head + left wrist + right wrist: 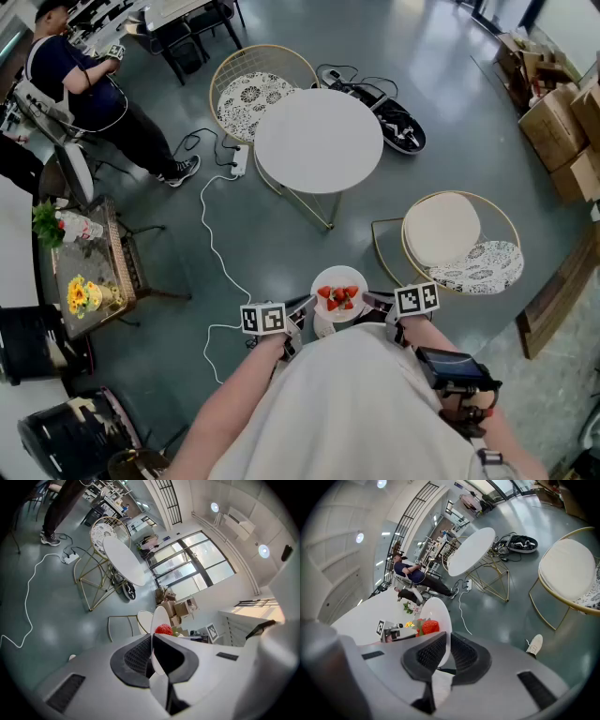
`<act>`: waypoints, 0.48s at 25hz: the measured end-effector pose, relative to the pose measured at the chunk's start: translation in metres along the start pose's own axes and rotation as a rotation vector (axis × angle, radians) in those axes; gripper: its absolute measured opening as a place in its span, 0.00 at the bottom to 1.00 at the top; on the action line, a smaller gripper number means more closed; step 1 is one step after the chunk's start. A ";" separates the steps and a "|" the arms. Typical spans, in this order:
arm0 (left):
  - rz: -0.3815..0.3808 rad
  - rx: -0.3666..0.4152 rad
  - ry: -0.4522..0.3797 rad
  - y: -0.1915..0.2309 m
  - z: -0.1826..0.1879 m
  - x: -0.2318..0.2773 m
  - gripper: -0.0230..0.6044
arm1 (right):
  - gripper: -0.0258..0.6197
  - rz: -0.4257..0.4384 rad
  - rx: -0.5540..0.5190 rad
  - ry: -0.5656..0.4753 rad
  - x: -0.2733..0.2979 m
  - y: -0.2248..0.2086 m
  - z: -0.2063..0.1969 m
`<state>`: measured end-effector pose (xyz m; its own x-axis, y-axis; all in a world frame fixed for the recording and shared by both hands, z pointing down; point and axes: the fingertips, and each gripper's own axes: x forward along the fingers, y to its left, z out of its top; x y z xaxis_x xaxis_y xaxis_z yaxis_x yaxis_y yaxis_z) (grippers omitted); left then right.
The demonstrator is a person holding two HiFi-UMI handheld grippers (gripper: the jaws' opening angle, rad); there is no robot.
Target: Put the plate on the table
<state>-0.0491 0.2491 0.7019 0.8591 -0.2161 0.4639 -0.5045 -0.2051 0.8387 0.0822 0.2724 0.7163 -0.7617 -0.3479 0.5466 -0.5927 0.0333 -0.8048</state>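
A white plate (339, 279) carrying several strawberries (338, 297) hangs in the air just in front of my body, gripped from both sides. My left gripper (307, 306) is shut on the plate's left rim, which shows edge-on as the plate (158, 634) between the pads, with a strawberry (164, 630) behind. My right gripper (374, 302) is shut on the right rim; the plate (439, 616) and a strawberry (429, 626) show past its jaws. The round white table (319, 141) stands ahead on gold legs, its top bare, well apart from the plate.
Gold-framed chairs stand behind the table (253, 94) and at the right (459, 234). A white cable (214, 239) and power strip lie on the floor at the left. A person (89, 89) stands far left by a side table with flowers (89, 272). Cardboard boxes (562, 131) are stacked at the right.
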 end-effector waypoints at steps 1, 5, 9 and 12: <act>0.005 0.006 0.001 -0.001 0.000 -0.001 0.07 | 0.09 0.006 0.004 0.001 0.000 0.001 -0.001; 0.016 0.021 -0.004 -0.007 -0.002 -0.005 0.07 | 0.09 0.024 0.004 0.007 -0.003 0.004 -0.003; 0.028 0.002 -0.027 -0.014 -0.012 -0.005 0.07 | 0.09 0.030 -0.023 0.034 -0.007 0.001 -0.003; 0.033 -0.007 -0.041 -0.020 -0.018 0.000 0.07 | 0.09 0.028 -0.048 0.048 -0.016 -0.003 -0.001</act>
<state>-0.0374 0.2703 0.6898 0.8377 -0.2617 0.4793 -0.5317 -0.1910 0.8251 0.0954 0.2790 0.7102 -0.7895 -0.3005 0.5352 -0.5817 0.0882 -0.8086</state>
